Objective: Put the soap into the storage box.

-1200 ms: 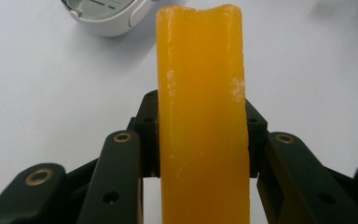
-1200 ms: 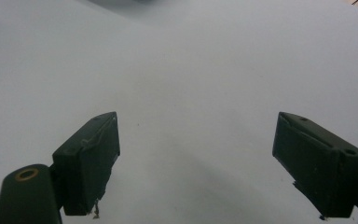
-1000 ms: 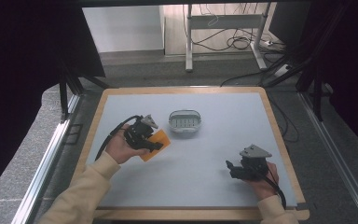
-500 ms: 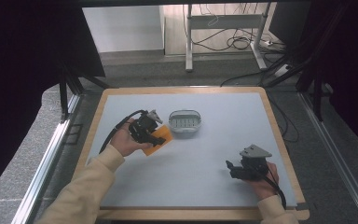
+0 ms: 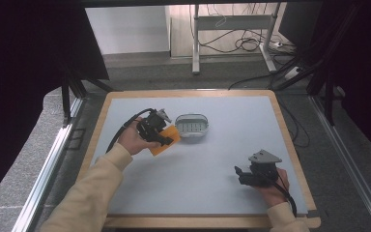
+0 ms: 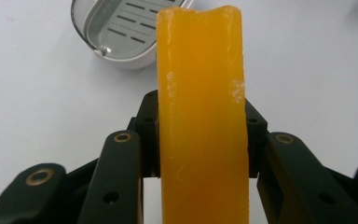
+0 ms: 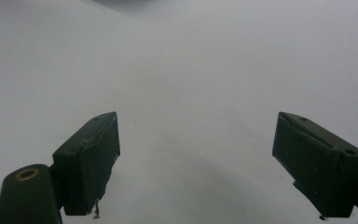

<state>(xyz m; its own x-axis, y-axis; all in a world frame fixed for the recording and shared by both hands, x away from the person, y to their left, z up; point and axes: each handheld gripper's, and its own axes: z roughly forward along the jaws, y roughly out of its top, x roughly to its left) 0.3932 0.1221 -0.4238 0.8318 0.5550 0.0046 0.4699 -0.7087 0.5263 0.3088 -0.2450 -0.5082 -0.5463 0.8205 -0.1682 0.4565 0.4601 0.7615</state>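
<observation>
Carrying an orange soap bar point(image 5: 165, 140) toward the soap dish point(image 5: 192, 127) looks like the step in hand. High view: left gripper point(image 5: 163, 137) is clamped on the bar, which sits in the air just left of the dish, near it but not yet over it; the dish rests on the grey-white table point(image 5: 222, 159) toward the far middle. Right gripper point(image 5: 240, 175) is parked at the near right, well apart from both, doing nothing. Left gripper view: the orange soap bar point(image 6: 200, 116) stands lengthwise between the jaws, pads pressing its two long sides, top end pointing at the soap dish point(image 6: 121, 35) beyond. Grip sits low on the bar, so the free end is long; soap is slick, so a slow level carry is the safe call, then line the bar up with the long axis of the tray and lower it flat before letting go. Dropping from height risks it skidding off the rim. The dish holds nothing: bare slotted drain insert inside a pale oval shell. Right gripper view: jaws stand wide apart over bare table point(image 7: 191, 70), nothing between them.
</observation>
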